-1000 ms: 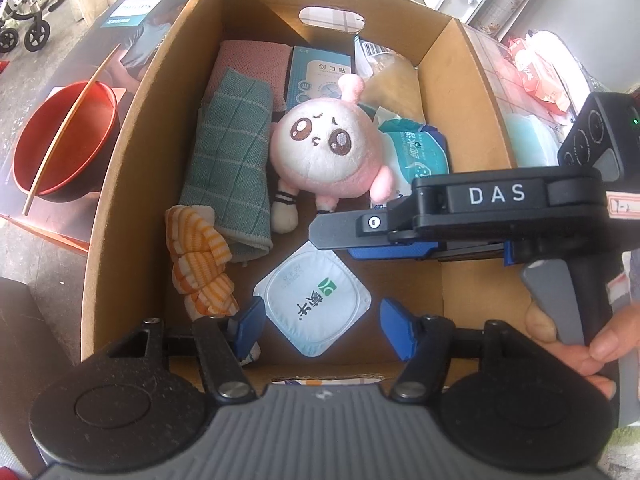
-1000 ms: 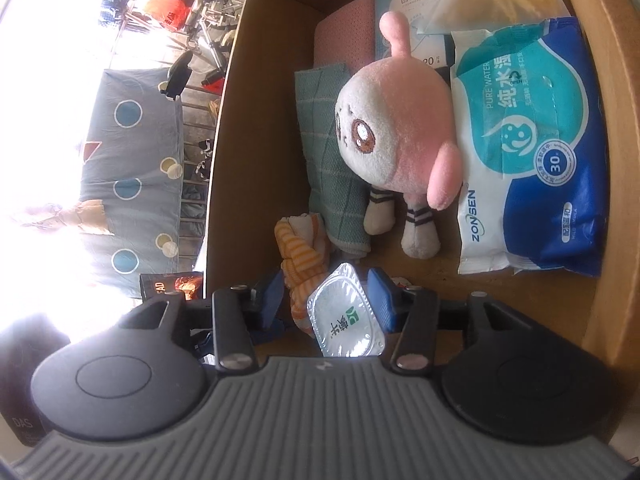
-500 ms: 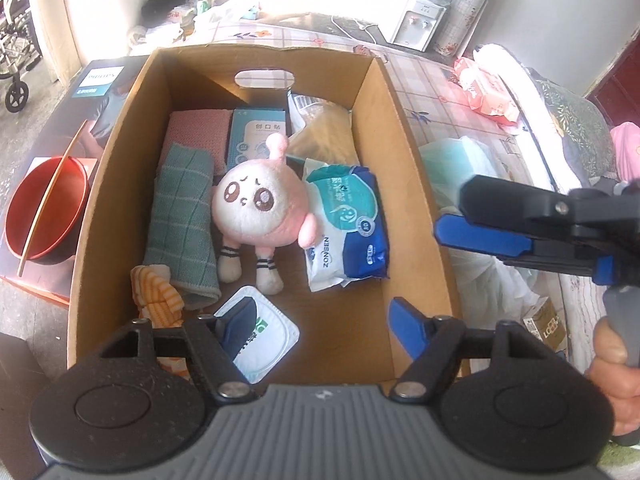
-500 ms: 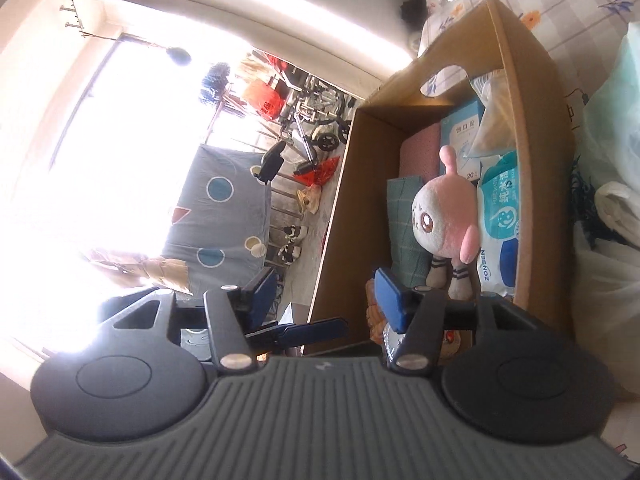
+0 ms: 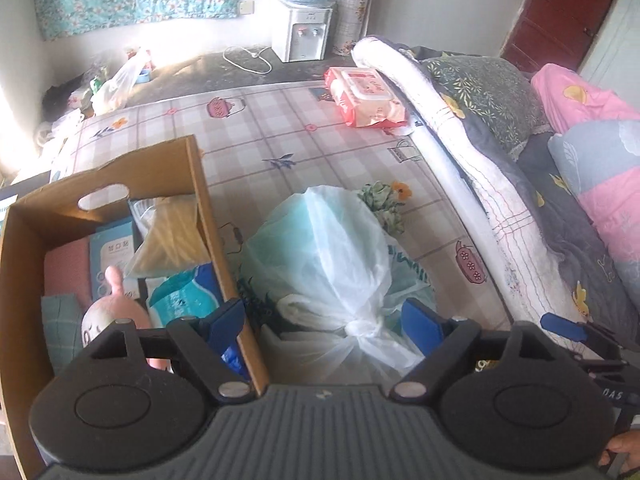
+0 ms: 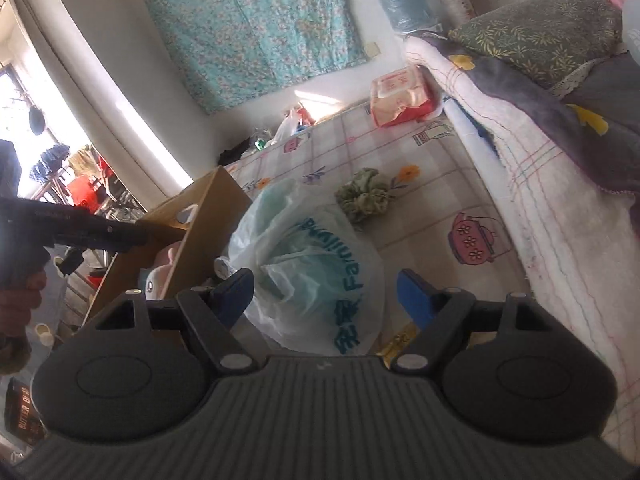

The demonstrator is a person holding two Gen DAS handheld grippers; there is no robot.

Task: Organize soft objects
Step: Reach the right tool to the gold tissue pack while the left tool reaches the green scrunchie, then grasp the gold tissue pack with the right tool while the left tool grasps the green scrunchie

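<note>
Both pairs of tongs hang with jaws spread wide and holding nothing above a bed mattress covered in a pale checked sheet printed with teapots and flowers. The left tongs straddle the near right wall of a cardboard box and a knotted translucent plastic bag that sits just beside it on the sheet; the right tongs frame the same bag, whose blue lettering shows through the film. Inside the box lie soft goods: a pink plush toy, a green checked cloth, a pink folded cloth, a blue-and-white pack of wet wipes, a clear bag of something tan and a light blue carton. A crumpled green scrunchie rests on the sheet beyond the bag, apart from it, and a red-and-white pack of wipes lies near the far edge of the mattress. Rolled white bedding, a dark floral quilt and a pink cover are banked along the right side. Against the far wall stand a white water dispenser with a blue bottle on top and a hanging turquoise floral cloth; bright daylight pours in from a window at the left.
</note>
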